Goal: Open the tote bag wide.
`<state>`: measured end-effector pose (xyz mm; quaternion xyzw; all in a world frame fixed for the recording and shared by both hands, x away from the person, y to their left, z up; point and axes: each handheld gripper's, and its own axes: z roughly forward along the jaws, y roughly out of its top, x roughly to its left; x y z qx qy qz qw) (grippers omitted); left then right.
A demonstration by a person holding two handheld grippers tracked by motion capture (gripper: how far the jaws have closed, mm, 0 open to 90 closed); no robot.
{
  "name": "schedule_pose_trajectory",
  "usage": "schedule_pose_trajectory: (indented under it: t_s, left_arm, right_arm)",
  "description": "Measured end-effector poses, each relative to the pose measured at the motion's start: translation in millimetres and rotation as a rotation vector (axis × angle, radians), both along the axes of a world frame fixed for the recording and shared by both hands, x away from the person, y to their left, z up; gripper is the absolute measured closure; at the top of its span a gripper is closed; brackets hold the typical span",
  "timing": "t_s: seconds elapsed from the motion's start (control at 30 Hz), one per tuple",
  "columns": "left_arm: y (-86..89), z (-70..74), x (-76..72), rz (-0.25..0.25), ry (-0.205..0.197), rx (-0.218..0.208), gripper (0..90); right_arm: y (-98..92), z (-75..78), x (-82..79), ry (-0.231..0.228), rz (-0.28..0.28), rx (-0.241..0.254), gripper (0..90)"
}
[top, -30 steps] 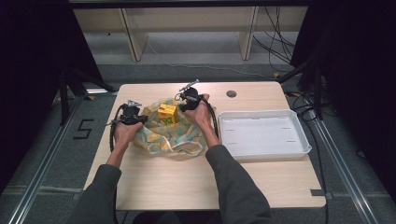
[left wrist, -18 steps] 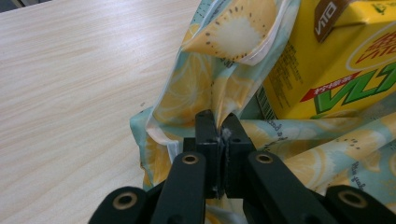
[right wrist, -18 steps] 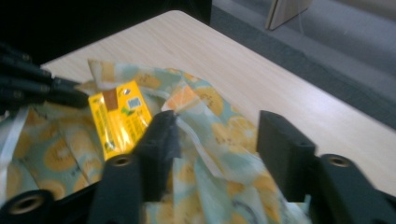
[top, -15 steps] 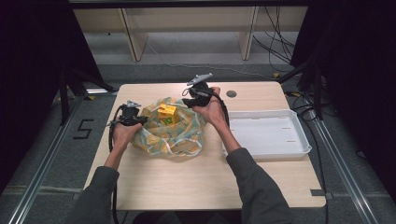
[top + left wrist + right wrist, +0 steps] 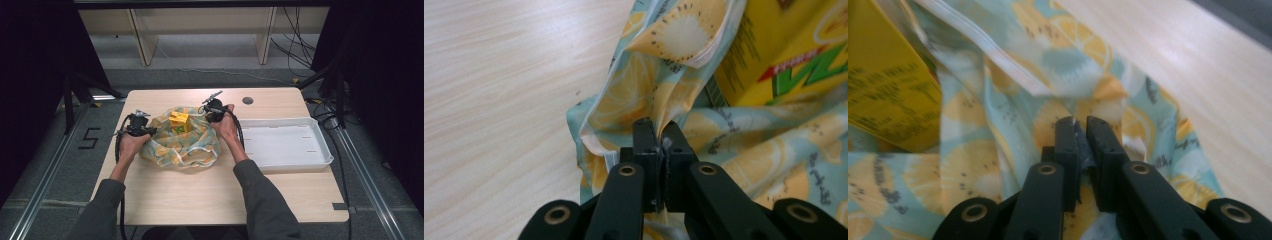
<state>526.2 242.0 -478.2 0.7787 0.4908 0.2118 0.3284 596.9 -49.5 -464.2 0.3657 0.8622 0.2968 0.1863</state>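
On the wooden table [image 5: 200, 200], left of centre, lies a lemon-print bag [image 5: 182, 145] with a yellow carton [image 5: 178, 121] standing up out of its open top. From the high view, the left gripper [image 5: 141, 131] sits at the bag's left edge and the right gripper [image 5: 212, 111] at its far right corner, a hand behind each, with a white tray [image 5: 287, 145] just right of the bag; how the jaws stand cannot be told from there. Up close, the left gripper view shows the left gripper [image 5: 658, 131] clamped tight on a fold of the bag's rim, the carton's green lettering behind it. In the right gripper view the right gripper [image 5: 1079, 125] has just been closing and now pinches the printed fabric between its pads, the carton at far left.
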Motion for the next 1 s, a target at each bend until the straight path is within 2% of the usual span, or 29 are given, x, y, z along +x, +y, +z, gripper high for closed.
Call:
schedule_pose_trajectory:
  t_s: [0.03, 0.17, 0.23, 0.33, 0.37, 0.4, 0.47, 0.5, 0.53, 0.57, 0.6, 0.63, 0.7, 0.73, 0.8, 0.83, 0.87, 0.9, 0.93, 0.97, 1.0]
  left_arm:
    - [2.0, -1.3, -0.7, 0.0, 0.012, 0.006, 87.4]
    - [10.0, -8.2, 1.1, 0.022, 0.042, -0.004, 87.2]
    - [12.0, -10.7, 0.4, 0.016, 0.056, 0.006, 86.9]
    - [12.6, -11.9, -0.8, 0.023, 0.055, -0.003, 86.2]
    - [13.4, -11.1, -1.3, 0.019, 0.058, 0.001, 86.1]
    - [13.7, -10.2, -1.7, 0.02, 0.054, 0.001, 85.9]
    - [14.2, -8.3, -2.5, 0.027, 0.044, -0.006, 84.1]
    - [14.6, -6.3, -3.6, 0.025, 0.039, -0.007, 82.9]
    - [14.3, -4.8, -4.7, 0.027, 0.033, -0.013, 81.3]
    - [14.6, -2.1, -6.3, 0.021, 0.024, -0.012, 79.4]
    - [14.8, 1.5, -9.0, 0.015, 0.01, -0.013, 77.6]
    - [15.5, 4.2, -10.8, 0.011, 0.006, -0.013, 75.1]
    - [18.5, 14.8, -17.6, 0.015, -0.005, -0.01, 69.9]
    - [19.2, 17.0, -19.2, 0.012, -0.016, -0.016, 67.5]
    - [21.3, 23.6, -23.5, 0.01, -0.024, -0.025, 62.9]
    - [22.0, 28.2, -27.2, 0.016, -0.039, -0.039, 60.0]
    - [22.5, 30.8, -29.6, 0.012, -0.051, -0.041, 59.1]
    - [22.9, 34.9, -33.4, 0.003, -0.059, -0.033, 57.9]
    - [20.9, 37.4, -37.1, 0.006, -0.077, -0.054, 56.1]
    - [20.2, 41.7, -43.0, 0.002, -0.094, -0.043, 54.2]
    - [19.9, 44.3, -46.5, -0.008, -0.094, -0.039, 52.2]
  right_arm:
    - [-0.2, -0.9, 0.4, 0.02, -0.005, -0.007, 84.9]
    - [2.5, -6.2, 2.1, 0.035, 0.001, -0.038, 85.6]
    - [4.9, -6.7, 1.1, 0.052, -0.006, -0.05, 85.5]
    - [4.7, -7.0, 1.5, 0.057, -0.005, -0.053, 81.7]
    - [4.1, -6.9, 2.1, 0.045, 0.002, -0.048, 79.4]
    - [3.8, -4.7, 0.7, 0.046, -0.004, -0.036, 76.4]
    - [2.4, 3.6, -1.9, 0.019, -0.006, -0.011, 72.1]
    - [1.2, 8.0, -3.0, -0.008, 0.001, 0.012, 70.0]
    - [0.4, 15.5, -6.8, -0.005, 0.01, 0.051, 68.1]
    - [0.0, 19.9, -9.0, -0.012, 0.017, 0.066, 66.2]
    - [0.7, 25.4, -12.4, -0.031, 0.007, 0.098, 63.2]
    - [-1.0, 32.4, -14.1, -0.07, 0.042, 0.119, 61.7]
    - [-1.6, 42.1, -18.9, -0.056, 0.079, 0.151, 59.0]
    - [-0.4, 49.5, -23.8, -0.028, 0.085, 0.168, 56.8]
    - [2.5, 52.7, -26.2, -0.041, 0.107, 0.187, 53.5]
    - [4.0, 55.9, -28.5, -0.023, 0.121, 0.194, 51.5]
    - [6.8, 58.4, -30.0, -0.028, 0.15, 0.203, 49.4]
    - [10.2, 56.8, -30.9, -0.049, 0.15, 0.217, 47.3]
    - [11.7, 60.2, -31.9, -0.028, 0.17, 0.208, 45.2]
    - [15.2, 58.5, -31.6, -0.06, 0.185, 0.226, 43.9]
    - [18.1, 59.8, -32.8, -0.046, 0.199, 0.236, 41.9]
